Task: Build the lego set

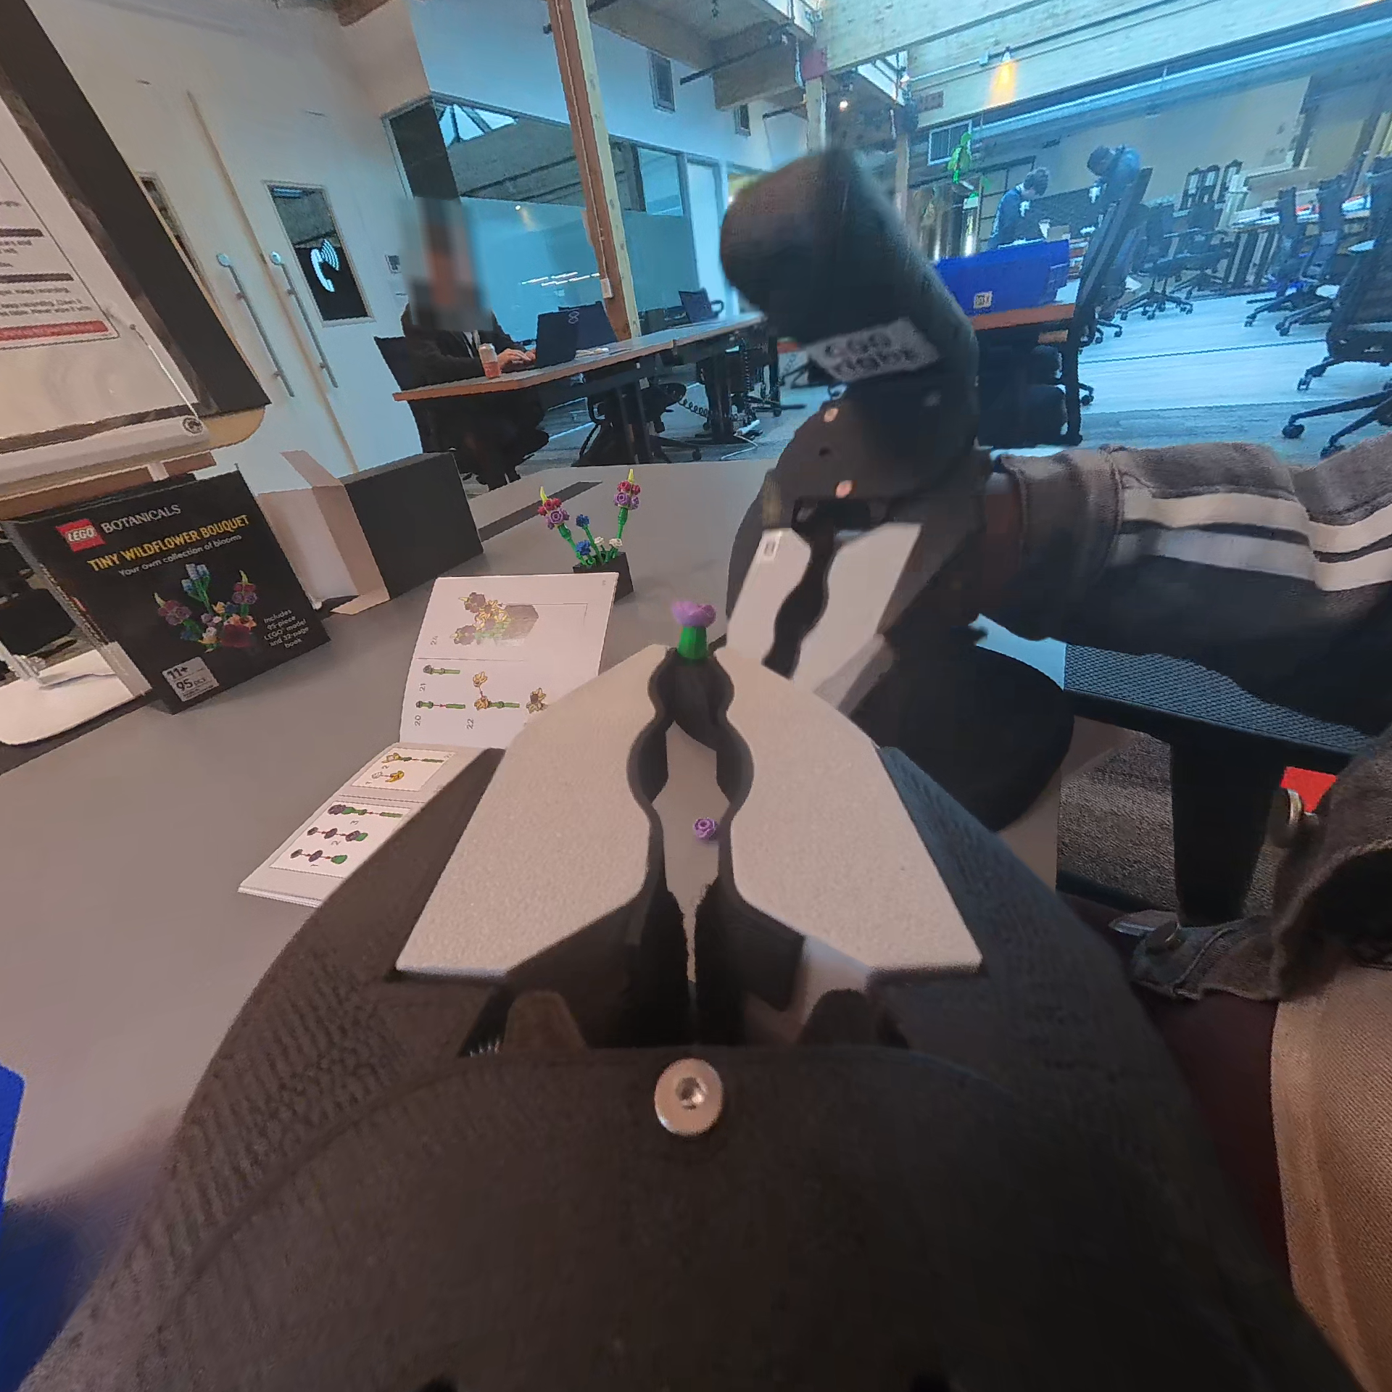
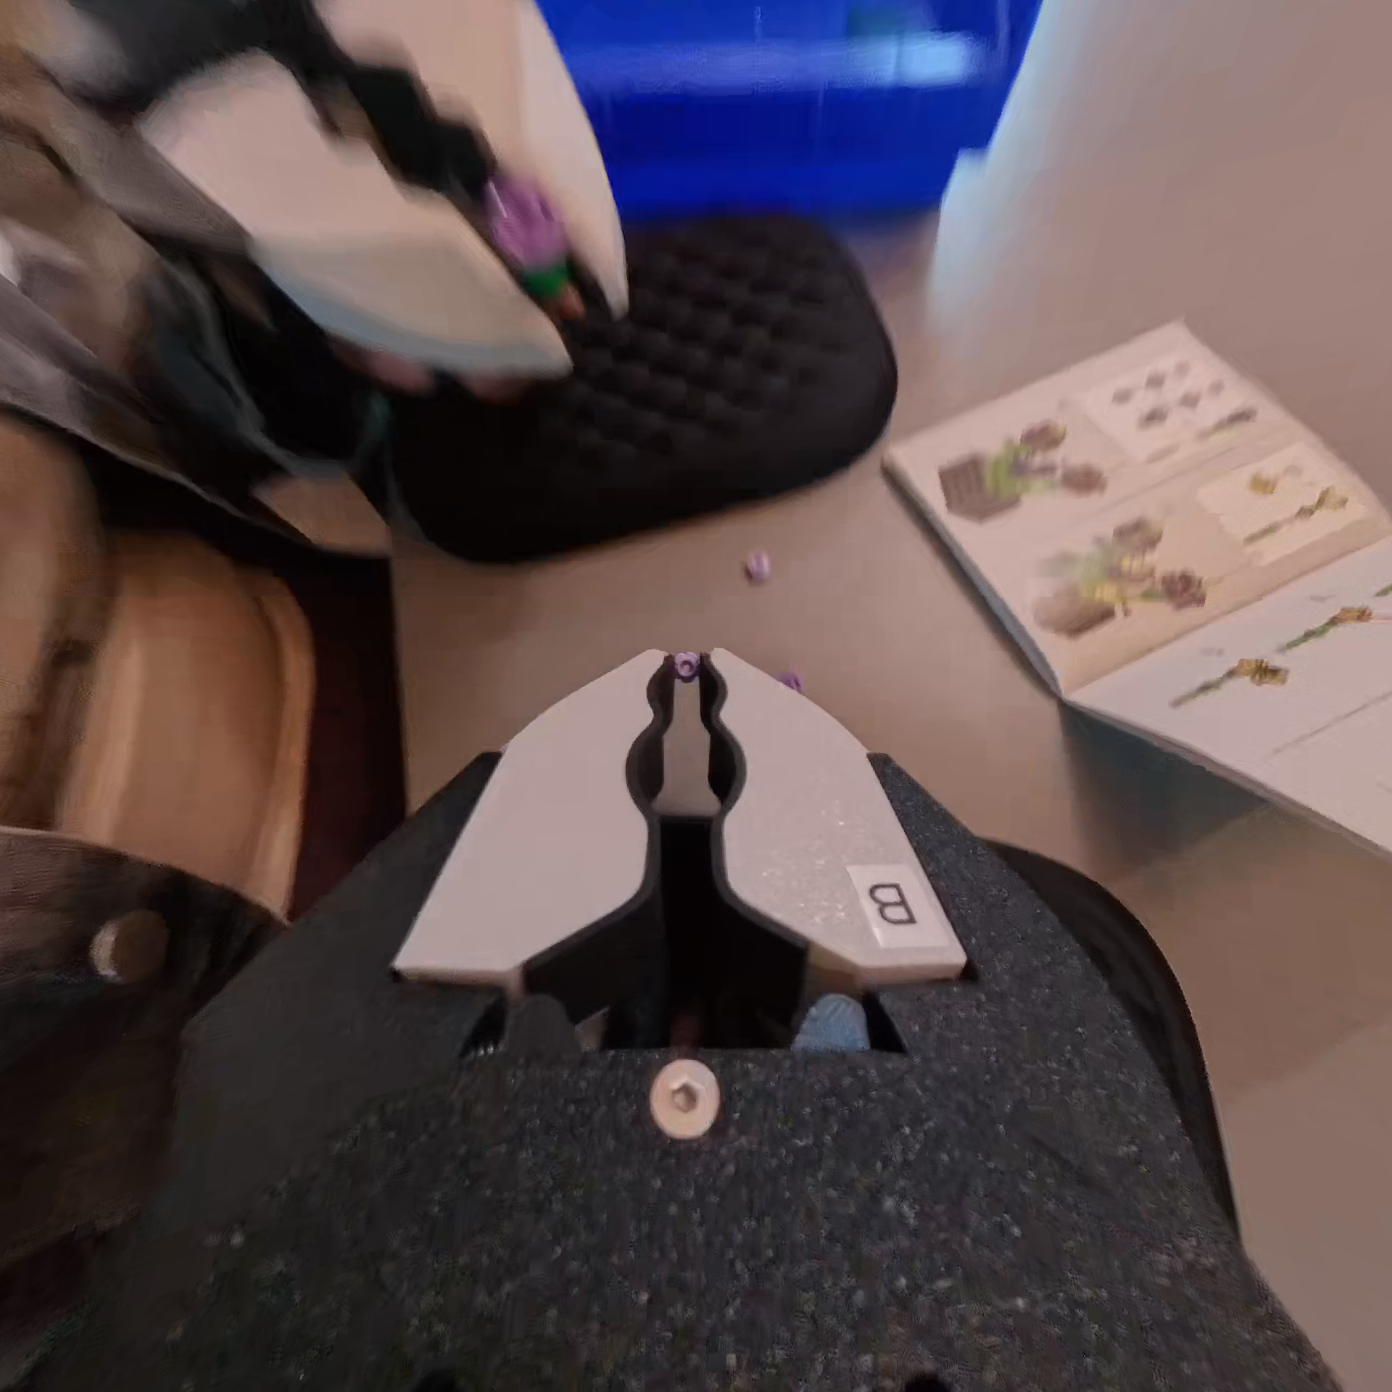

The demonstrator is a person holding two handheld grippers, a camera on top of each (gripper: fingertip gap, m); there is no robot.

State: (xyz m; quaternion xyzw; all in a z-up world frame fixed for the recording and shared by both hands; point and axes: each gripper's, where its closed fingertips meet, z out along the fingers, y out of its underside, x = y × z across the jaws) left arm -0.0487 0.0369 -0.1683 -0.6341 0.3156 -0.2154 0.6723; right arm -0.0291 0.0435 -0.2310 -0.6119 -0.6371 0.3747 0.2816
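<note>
Left gripper (image 1: pixel 693 663) clamped on flower stem (image 1: pixel 692 629); right gripper (image 2: pixel 687 667) pinching purple stud (image 2: pixel 686 666)

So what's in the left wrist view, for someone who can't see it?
The left claw pinches a green stem topped with purple flowers above a grey table. Behind lie an open instruction booklet, a finished bouquet, and the right claw nearby.

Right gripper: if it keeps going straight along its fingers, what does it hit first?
Probably the grey table. The right gripper, shut on a small purple piece, points down at bare tabletop; a loose purple stud lies just beyond, slightly right. Depth is unclear through the blur.
</note>
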